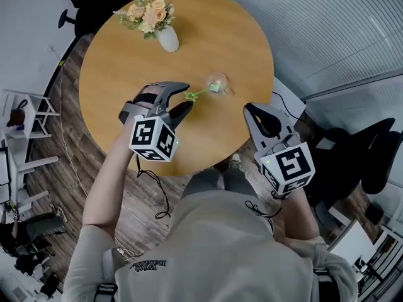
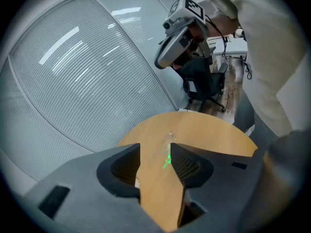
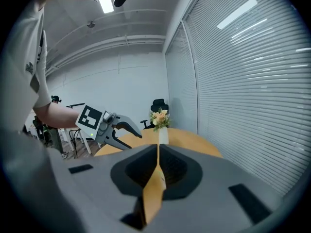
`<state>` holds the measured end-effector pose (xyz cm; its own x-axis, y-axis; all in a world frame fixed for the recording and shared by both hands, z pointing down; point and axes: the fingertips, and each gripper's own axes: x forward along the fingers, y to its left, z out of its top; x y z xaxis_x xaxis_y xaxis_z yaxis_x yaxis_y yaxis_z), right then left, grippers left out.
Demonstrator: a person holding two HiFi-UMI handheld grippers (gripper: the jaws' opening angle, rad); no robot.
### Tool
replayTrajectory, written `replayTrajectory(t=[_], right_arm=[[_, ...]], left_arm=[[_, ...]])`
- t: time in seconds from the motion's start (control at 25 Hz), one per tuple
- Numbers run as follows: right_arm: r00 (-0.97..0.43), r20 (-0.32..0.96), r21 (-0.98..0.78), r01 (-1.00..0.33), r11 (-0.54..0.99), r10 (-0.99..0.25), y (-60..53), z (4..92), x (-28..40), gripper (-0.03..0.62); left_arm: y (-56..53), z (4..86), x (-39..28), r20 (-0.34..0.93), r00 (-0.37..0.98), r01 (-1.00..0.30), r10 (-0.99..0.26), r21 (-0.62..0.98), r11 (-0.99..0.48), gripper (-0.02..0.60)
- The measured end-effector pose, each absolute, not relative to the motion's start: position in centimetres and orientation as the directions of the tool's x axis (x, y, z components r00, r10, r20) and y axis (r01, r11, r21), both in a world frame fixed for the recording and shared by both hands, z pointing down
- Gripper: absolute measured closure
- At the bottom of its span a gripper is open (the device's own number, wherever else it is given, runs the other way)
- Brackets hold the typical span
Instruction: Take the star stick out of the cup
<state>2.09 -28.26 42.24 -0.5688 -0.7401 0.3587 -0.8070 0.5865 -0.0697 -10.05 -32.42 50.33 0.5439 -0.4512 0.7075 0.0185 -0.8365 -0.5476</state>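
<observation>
**Listener:** Where are your tongs right now?

**Me:** My left tongs [image 1: 188, 95] are over the round wooden table [image 1: 119, 61], on the side nearest me, and they point toward its middle. Their jaws stand wide apart. My right tongs [image 1: 249, 110] are just off the table's rim, on my right. Their jaws are pressed together with nothing between them.

**Listener:** And the star stick?

**Me:** The green star stick [image 1: 196, 94] lies flat on the tabletop. Its near end sits in the gap between the parted jaws of my left tongs, and neither pad presses on it. Its far end reaches a small clear cup [image 1: 219, 82] just beyond. I cannot tell whether that end is inside the cup, or whether the cup stands upright or lies on its side.

**Listener:** What shows from the left gripper view?

**Me:** Bare wood fills the space between the two dark jaws. The star stick shows as a thin green shape close beside the right-hand jaw. The cup is only a faint glint past it.

**Listener:** Anything else on the table?

**Me:** A white vase of peach flowers [image 1: 167, 39] stands at the far side, well apart from the cup. In the right gripper view it appears straight ahead, above the closed jaws.
</observation>
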Motion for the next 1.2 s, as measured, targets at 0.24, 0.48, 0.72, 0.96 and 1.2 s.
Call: replayTrajectory(t=[0.24, 0.48, 0.72, 0.96, 1.2], right_arm=[[-0.565, 0.385, -0.082, -0.808, 0.583, -0.73, -28.7, 43.5, 2.2, 0.559], [-0.556, 0.404, -0.088, -0.814, 0.575, -0.726, -29.0, 44.5, 2.6, 0.559], [-0.529, 0.438, -0.094, -0.831, 0.548, -0.727, -28.5, 46.0, 3.9, 0.559], [-0.518, 0.444, -0.107, -0.841, 0.531, -0.731, -28.2, 46.5, 4.5, 0.559], [-0.514, 0.435, -0.099, -0.843, 0.528, -0.739, -27.6, 46.1, 5.3, 0.559]], left_arm=[[-32.9, 53.7, -10.1, 0.75, 0.511, 0.059, -0.42, -0.518, -0.853, 0.393], [-33.8, 56.0, -9.8, 0.761, 0.491, 0.05, -0.423, -0.51, -0.859, 0.403], [-33.3, 57.6, -9.9, 0.769, 0.493, 0.015, -0.408, -0.476, -0.879, 0.445], [-33.4, 57.9, -9.7, 0.752, 0.495, -0.049, -0.435, -0.476, -0.878, 0.54], [-32.8, 57.2, -10.2, 0.764, 0.481, -0.119, -0.429, -0.428, -0.896, 0.548]])
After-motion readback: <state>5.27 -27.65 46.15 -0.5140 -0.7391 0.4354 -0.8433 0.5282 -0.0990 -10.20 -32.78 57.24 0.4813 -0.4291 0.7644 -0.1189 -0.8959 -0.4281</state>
